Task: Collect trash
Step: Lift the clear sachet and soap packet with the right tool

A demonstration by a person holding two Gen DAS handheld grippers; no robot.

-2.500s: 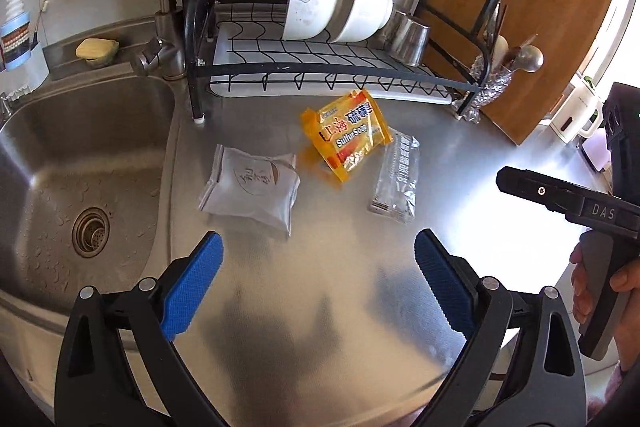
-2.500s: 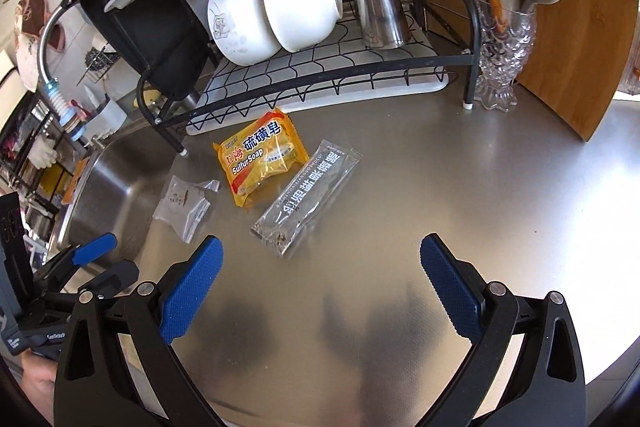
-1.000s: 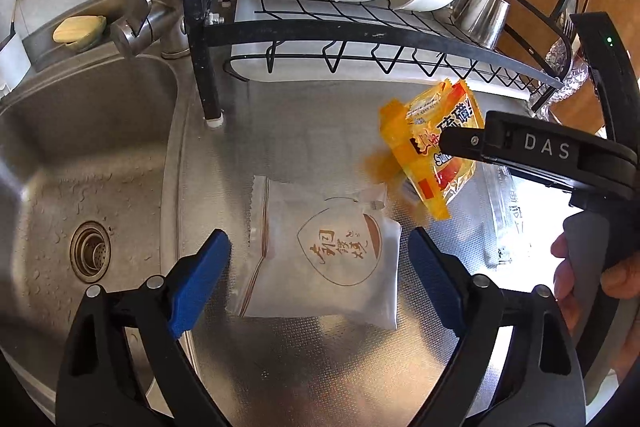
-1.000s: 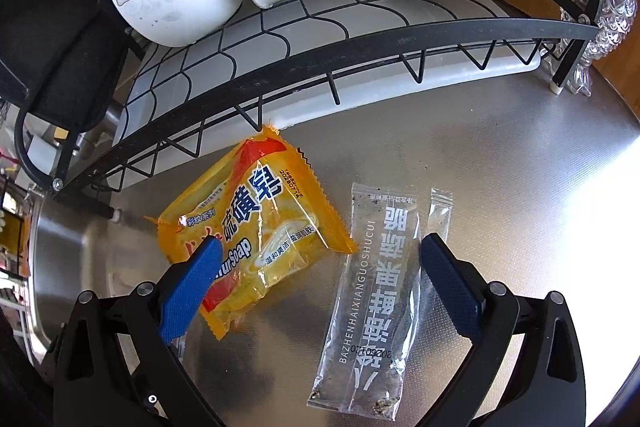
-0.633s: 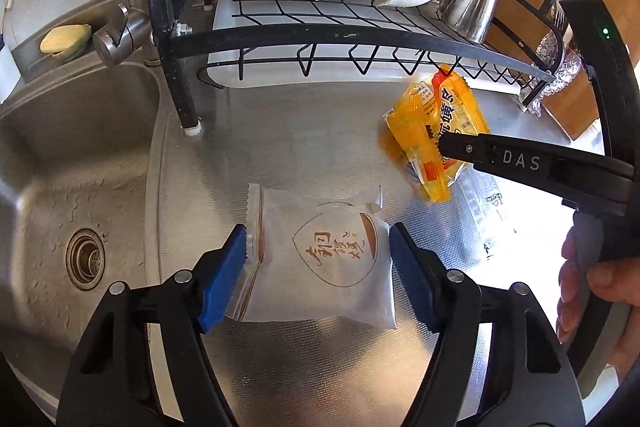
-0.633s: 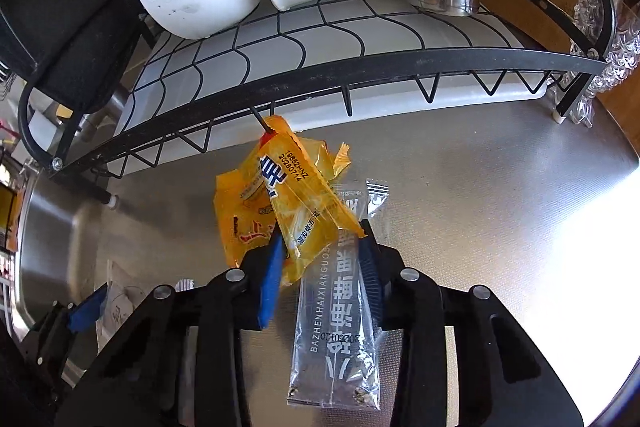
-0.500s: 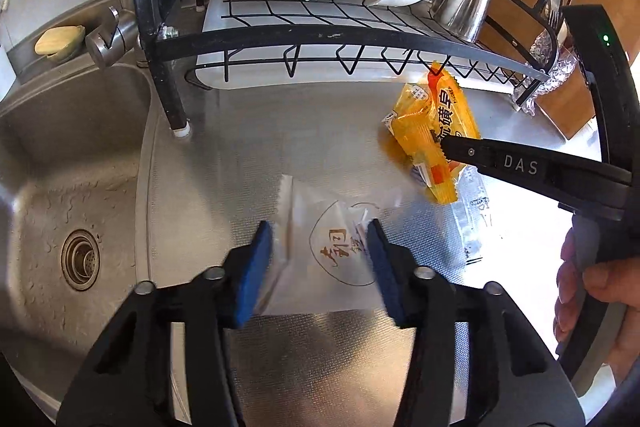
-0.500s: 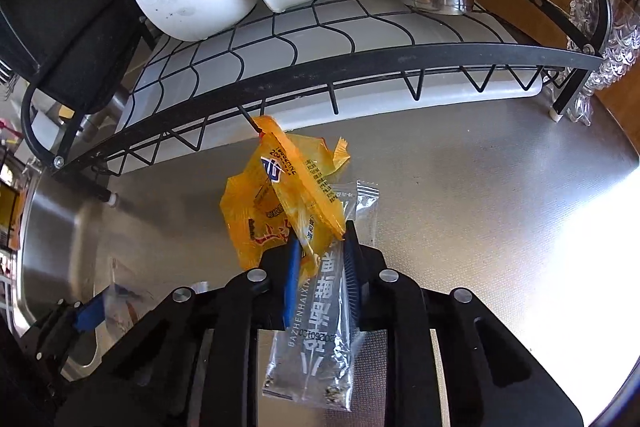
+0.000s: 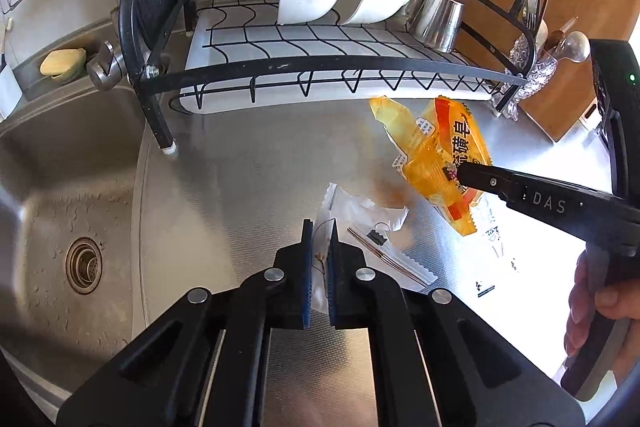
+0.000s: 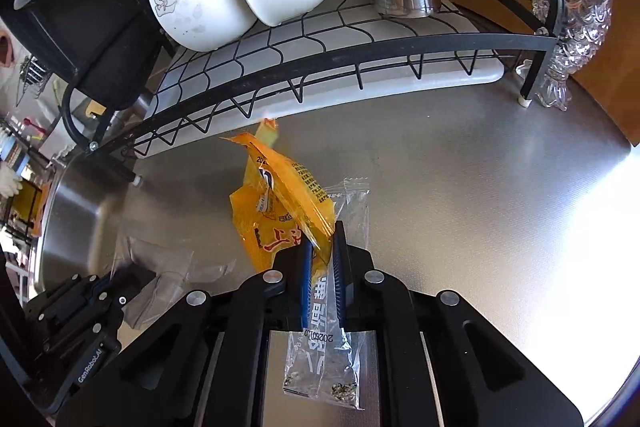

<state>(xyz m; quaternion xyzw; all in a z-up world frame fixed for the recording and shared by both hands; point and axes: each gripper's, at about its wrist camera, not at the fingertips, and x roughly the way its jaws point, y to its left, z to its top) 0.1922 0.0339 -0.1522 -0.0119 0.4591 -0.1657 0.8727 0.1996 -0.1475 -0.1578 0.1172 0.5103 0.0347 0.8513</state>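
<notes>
jaws pinched — left gripper (image 9: 319,254) on white wrapper (image 9: 362,217) | right gripper (image 10: 321,254) on yellow wrapper (image 10: 282,203)

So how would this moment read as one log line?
left tongs: shut on white wrapper | right tongs: shut on yellow wrapper | clear packet: on counter

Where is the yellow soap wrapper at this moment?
The yellow soap wrapper is pinched in the right gripper, in front of the dish rack and above the clear wrapper.
</notes>
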